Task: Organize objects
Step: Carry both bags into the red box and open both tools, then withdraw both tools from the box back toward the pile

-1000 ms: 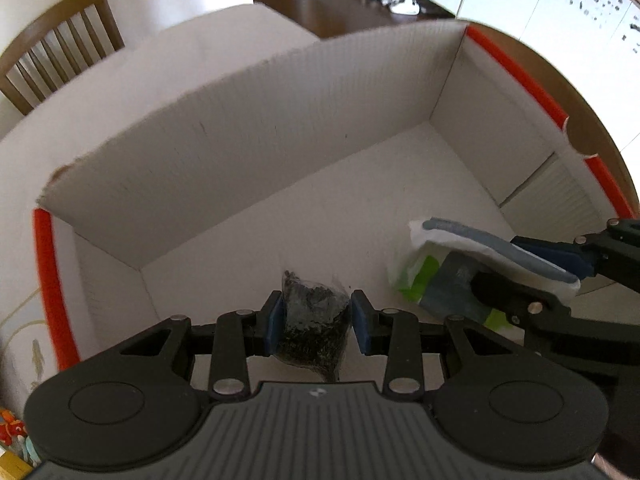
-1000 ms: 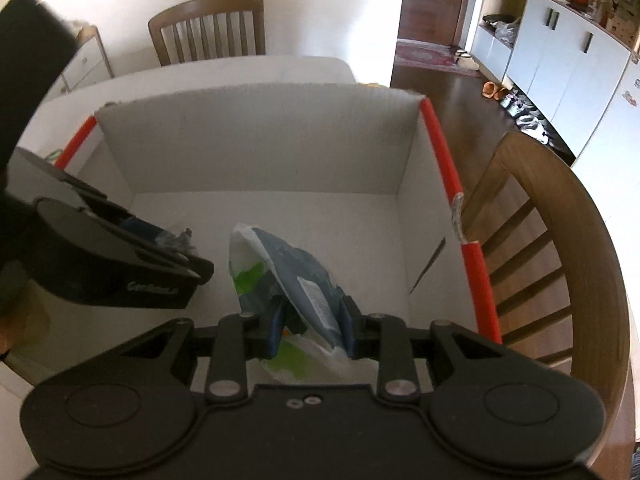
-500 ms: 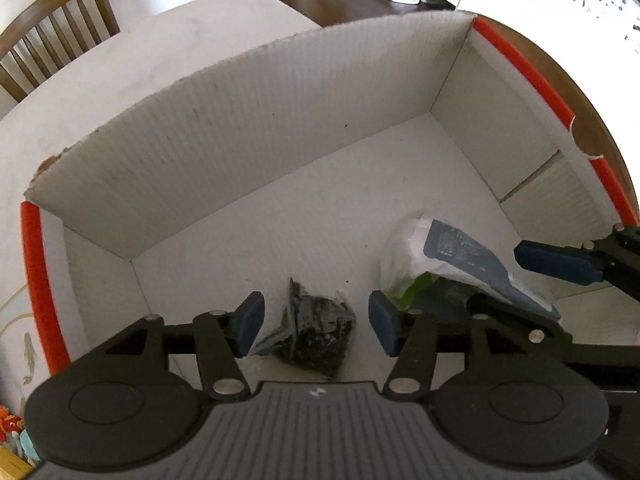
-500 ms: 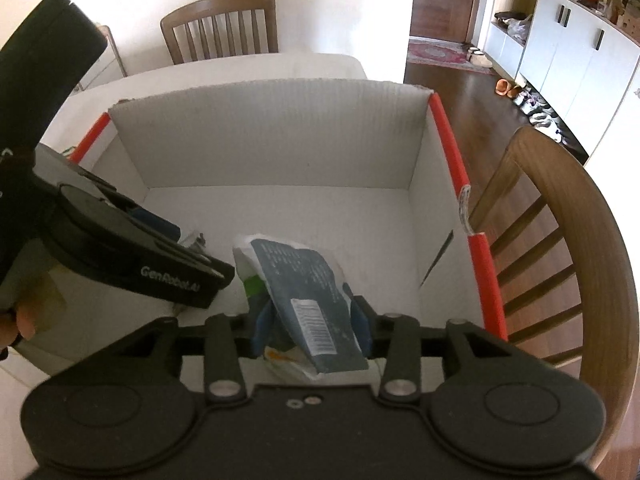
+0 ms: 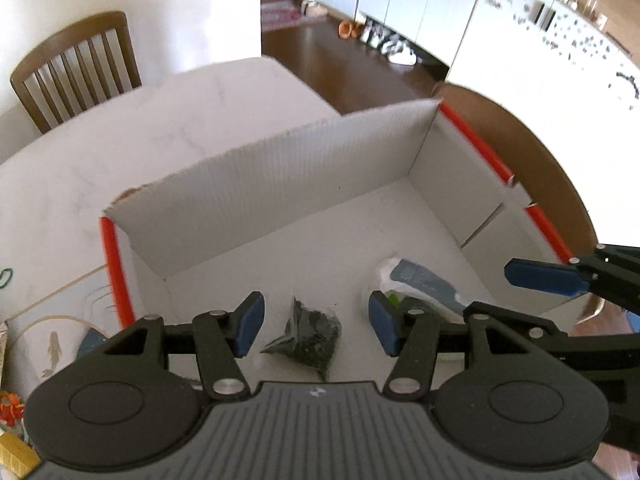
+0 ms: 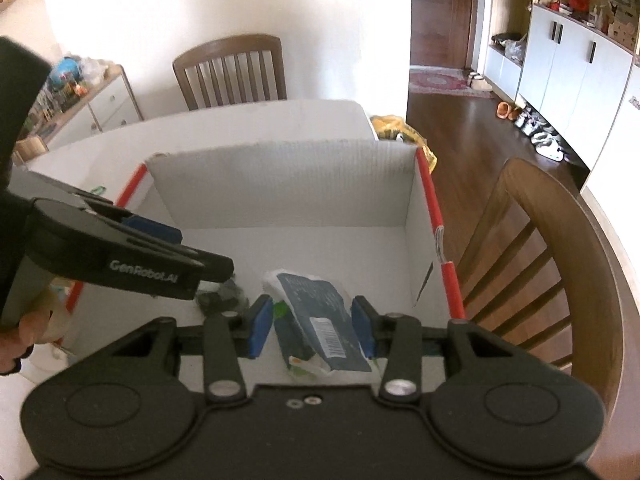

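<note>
A white cardboard box (image 5: 280, 184) with red edges sits on the white table. A small clear bag of dark bits (image 5: 310, 334) lies on the box floor. My left gripper (image 5: 316, 326) is open above it, not touching. A white, blue and green packet (image 6: 320, 324) lies on the floor to the right of it, also in the left wrist view (image 5: 416, 284). My right gripper (image 6: 312, 330) is open above the packet, with the jaws apart on either side. The dark bag (image 6: 222, 296) is half hidden behind the left gripper in the right wrist view.
A wooden chair (image 6: 560, 264) stands close against the box's right side. Another chair (image 5: 76, 68) stands at the table's far side. Small items (image 5: 12, 412) lie on the table left of the box. A yellow bag (image 6: 396, 132) sits beyond the table.
Both grippers opened and let go of their bags, which now lie on the box floor. Both grippers have risen and drawn back from the box.
</note>
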Available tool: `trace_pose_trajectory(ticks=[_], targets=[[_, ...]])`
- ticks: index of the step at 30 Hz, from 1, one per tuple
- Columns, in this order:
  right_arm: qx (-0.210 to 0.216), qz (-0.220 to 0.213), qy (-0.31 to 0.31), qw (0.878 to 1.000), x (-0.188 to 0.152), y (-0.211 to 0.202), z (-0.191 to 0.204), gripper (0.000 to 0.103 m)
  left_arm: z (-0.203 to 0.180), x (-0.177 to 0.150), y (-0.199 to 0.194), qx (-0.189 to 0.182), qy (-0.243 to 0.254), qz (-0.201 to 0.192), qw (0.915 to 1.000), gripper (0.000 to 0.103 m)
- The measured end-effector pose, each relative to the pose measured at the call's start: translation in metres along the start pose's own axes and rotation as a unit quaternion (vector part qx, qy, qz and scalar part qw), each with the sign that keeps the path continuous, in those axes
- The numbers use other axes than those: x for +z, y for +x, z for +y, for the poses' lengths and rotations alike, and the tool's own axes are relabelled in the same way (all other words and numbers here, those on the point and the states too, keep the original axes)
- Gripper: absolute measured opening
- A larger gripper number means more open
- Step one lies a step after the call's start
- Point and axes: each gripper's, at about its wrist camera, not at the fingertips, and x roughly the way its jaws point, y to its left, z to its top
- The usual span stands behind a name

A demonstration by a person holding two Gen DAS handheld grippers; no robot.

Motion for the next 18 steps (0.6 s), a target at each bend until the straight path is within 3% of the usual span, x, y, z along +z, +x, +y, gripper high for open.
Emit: trace_pose_trajectory(ticks=[9, 18], targets=[[0.026, -0.030, -0.008, 0.999, -0.001, -0.031, 0.010, 0.042, -0.004, -0.022, -0.041, 0.001, -0.002, -0.065, 0.9979, 0.057], [0.040, -0.068, -0.017, 0.997, -0.007, -0.063, 0.025, 0.044, -0.006, -0.053, -0.090, -0.003, 0.004, -0.138, 0.9905, 0.058]])
